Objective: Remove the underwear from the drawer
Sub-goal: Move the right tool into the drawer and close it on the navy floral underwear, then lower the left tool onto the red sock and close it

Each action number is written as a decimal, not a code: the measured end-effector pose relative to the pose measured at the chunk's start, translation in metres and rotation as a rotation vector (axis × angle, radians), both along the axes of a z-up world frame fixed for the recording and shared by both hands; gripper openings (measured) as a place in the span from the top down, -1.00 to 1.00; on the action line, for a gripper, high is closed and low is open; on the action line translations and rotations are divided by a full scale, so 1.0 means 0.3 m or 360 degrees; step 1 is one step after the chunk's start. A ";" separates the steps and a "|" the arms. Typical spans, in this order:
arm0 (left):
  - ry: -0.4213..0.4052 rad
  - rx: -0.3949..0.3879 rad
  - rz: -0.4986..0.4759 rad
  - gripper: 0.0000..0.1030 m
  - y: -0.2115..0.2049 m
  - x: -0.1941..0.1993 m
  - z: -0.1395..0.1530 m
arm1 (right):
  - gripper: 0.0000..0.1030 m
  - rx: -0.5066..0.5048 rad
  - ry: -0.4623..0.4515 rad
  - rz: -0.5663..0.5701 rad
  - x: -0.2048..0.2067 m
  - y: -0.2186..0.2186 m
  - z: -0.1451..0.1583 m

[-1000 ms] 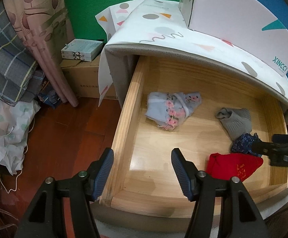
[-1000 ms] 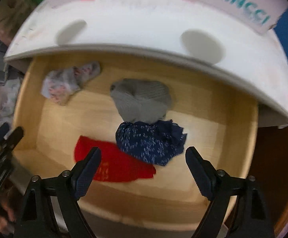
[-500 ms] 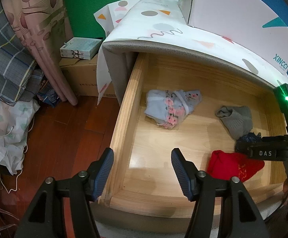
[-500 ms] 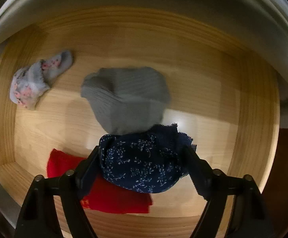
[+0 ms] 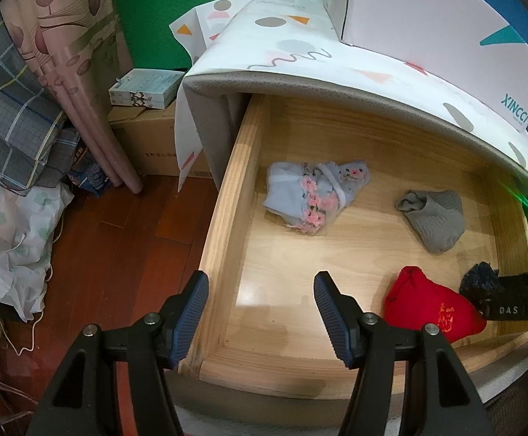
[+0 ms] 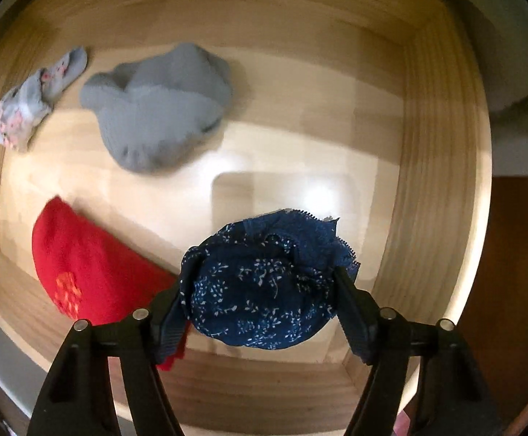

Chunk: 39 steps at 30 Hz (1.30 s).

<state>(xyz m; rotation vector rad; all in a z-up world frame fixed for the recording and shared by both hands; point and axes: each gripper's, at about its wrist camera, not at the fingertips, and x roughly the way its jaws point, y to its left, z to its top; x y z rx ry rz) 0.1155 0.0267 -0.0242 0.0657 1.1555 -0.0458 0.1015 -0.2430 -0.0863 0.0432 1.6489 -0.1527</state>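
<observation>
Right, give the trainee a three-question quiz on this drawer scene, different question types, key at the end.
1. True or false: the left gripper holds a garment.
2. Which garment sits between the right gripper's closing jaws? A) grey underwear B) navy floral underwear C) red underwear
3. Fill in: the floral light-blue underwear lies on the floor of the wooden ____.

Key: 1 false; 2 B; 3 drawer.
</observation>
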 end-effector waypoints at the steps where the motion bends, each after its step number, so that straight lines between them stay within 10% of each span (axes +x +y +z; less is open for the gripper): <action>1: 0.0003 0.0003 0.0000 -0.20 0.000 0.002 0.000 | -0.32 0.0003 0.0011 0.0003 -0.009 -0.004 -0.001; 19: 0.0110 0.0094 -0.0121 -0.20 -0.074 -0.006 -0.009 | -0.24 0.0032 0.0033 0.0038 -0.121 0.001 -0.043; 39: 0.0639 -0.0463 0.0038 -0.20 -0.308 0.044 -0.102 | -0.21 0.0039 -0.0033 0.0056 -0.186 0.018 0.026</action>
